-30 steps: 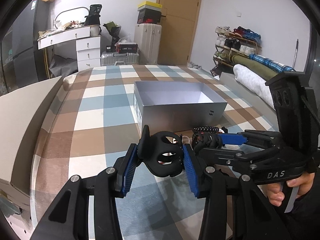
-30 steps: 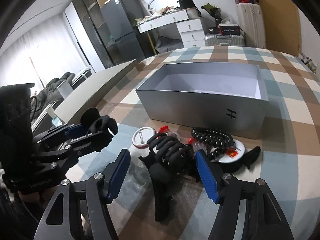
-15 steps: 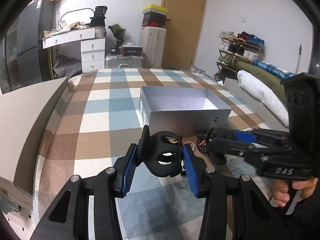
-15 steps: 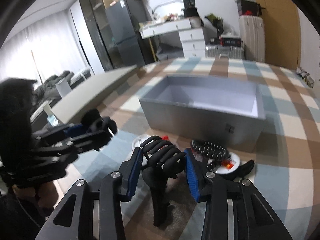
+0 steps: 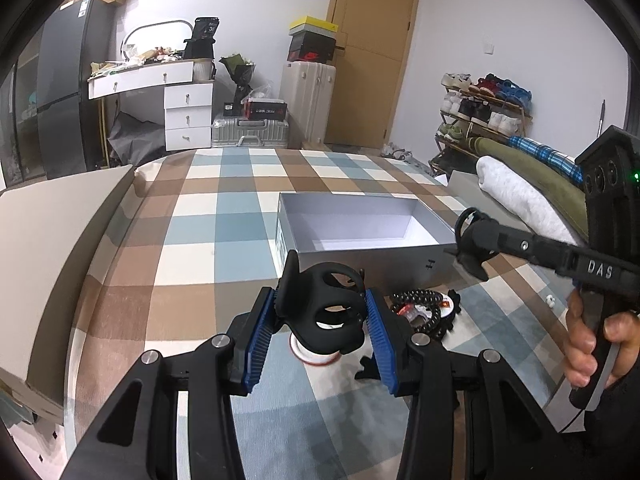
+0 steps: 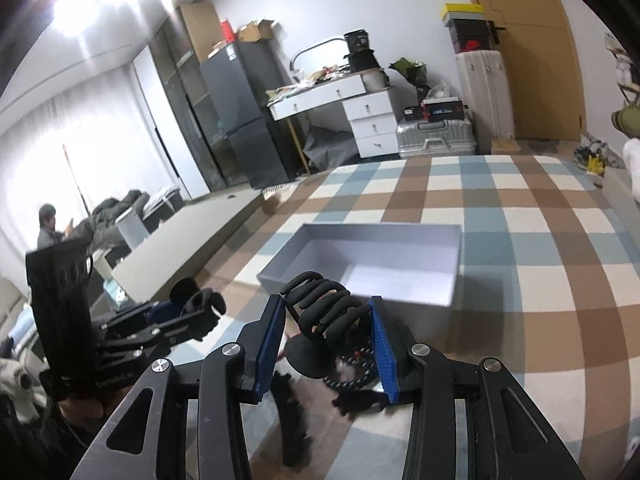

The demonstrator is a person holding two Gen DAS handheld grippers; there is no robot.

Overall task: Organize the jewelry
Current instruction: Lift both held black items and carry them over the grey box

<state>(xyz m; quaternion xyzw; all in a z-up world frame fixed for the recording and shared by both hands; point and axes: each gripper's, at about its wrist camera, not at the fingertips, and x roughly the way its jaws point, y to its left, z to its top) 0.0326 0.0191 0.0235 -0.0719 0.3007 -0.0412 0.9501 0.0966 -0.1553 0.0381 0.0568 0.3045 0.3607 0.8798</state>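
Note:
My left gripper (image 5: 320, 312) is shut on a black hair claw clip (image 5: 324, 308), held above the checked cloth. My right gripper (image 6: 328, 320) is shut on a second black claw clip (image 6: 330, 312) and holds it in the air near the open grey box (image 6: 360, 256); it also shows in the left wrist view (image 5: 474, 240), beside the box (image 5: 360, 256). On the cloth in front of the box lie a black coiled hair tie (image 5: 420, 300), a white round item (image 5: 316, 354) and small red pieces.
A long flat beige board (image 5: 52, 248) lies at the left of the checked cloth. Rolled blankets (image 5: 520, 192) lie at the right. A black strip-like accessory (image 6: 290, 416) lies on the cloth under my right gripper. A desk, suitcases and a door stand behind.
My right gripper closed on the second claw clip and lifted it off the cloth toward the box. My left gripper rose a little, still holding its clip.

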